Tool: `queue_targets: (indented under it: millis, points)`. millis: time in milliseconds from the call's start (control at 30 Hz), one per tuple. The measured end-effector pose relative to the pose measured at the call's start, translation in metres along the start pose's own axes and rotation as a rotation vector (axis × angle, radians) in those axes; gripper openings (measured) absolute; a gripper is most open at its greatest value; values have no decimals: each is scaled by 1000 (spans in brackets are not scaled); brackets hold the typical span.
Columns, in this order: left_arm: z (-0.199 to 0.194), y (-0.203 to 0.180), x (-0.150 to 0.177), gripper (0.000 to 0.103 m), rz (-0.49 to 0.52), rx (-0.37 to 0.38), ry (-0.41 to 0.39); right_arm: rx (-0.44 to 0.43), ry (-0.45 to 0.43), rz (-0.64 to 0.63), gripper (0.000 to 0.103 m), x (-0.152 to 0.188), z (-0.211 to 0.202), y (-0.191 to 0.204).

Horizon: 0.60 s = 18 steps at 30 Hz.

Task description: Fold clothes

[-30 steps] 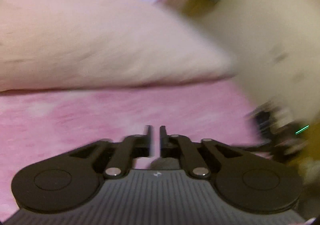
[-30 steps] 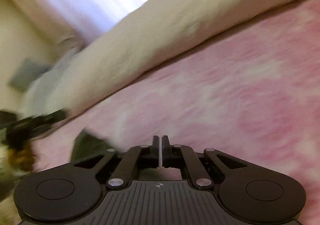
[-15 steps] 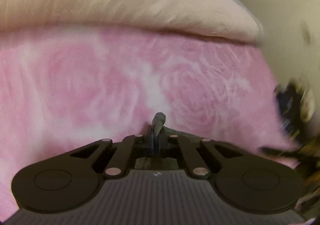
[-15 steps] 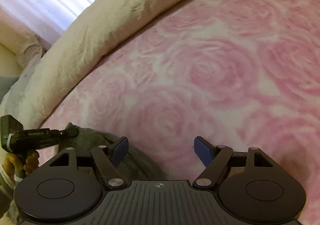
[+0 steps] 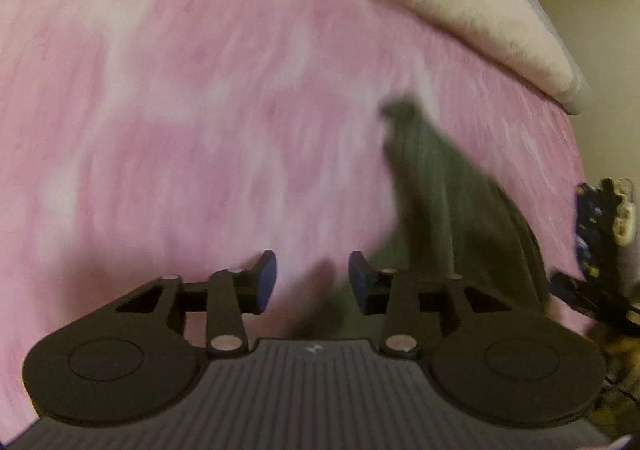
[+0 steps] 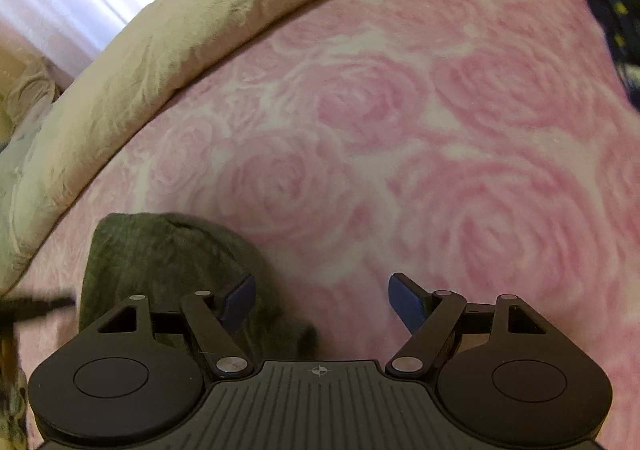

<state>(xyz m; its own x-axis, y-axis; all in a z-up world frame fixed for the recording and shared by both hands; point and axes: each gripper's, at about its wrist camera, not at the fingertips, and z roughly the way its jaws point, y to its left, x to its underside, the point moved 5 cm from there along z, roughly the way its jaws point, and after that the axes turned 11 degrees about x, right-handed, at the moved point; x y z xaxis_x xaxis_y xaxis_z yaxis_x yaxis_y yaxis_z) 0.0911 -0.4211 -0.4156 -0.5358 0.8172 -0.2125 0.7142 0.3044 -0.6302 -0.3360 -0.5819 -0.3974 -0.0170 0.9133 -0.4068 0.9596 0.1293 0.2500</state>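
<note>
Pink rose-print blanket (image 6: 400, 121) covering bed; dark green garment (image 5: 452, 185) lying long axis toward pillow (image 5: 460, 1); left gripper (image 5: 312, 278) jaws opening, gripping nothing; right gripper (image 6: 322, 298) gaping wide, empty.

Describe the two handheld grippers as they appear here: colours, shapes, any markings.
Both match. The left gripper and right gripper have black linkage arms with silver pivot pins, blue finger pads, round black side housings and a ribbed grey body bearing a small centre mark. No sleeves or cables clearly visible.

Colours I see from the wrists
Olive-green garment (image 6: 168, 254), pink rose-print blanket (image 6: 400, 109), cream cover (image 6: 160, 49) beyond, blue pads (image 6: 404, 300).
</note>
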Motion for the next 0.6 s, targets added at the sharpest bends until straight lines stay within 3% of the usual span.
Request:
queue_targets:
  millis: [67, 100, 267, 333, 433, 533, 600]
  points:
    - [1, -1, 21, 33, -6, 5, -18, 4, -1, 7, 77, 4, -3, -1]
    - [2, -2, 28, 2, 4, -2, -33, 6, -2, 8, 77, 6, -4, -2]
    - [-31, -26, 42, 0, 117, -139, -253, 40, -15, -11, 76, 10, -6, 3]
    - [-40, -27, 57, 0, 131, -211, -264, 52, -16, -16, 76, 12, -7, 4]
    - [-37, 0, 77, 0, 24, -327, -207, 72, -22, -22, 76, 15, -5, 6]
    - [-51, 6, 73, 1, -2, -372, -245, 84, -34, -27, 76, 15, -6, 10]
    - [-57, -1, 55, 3, 7, -333, -288, 83, -42, -30, 76, 13, -7, 12]
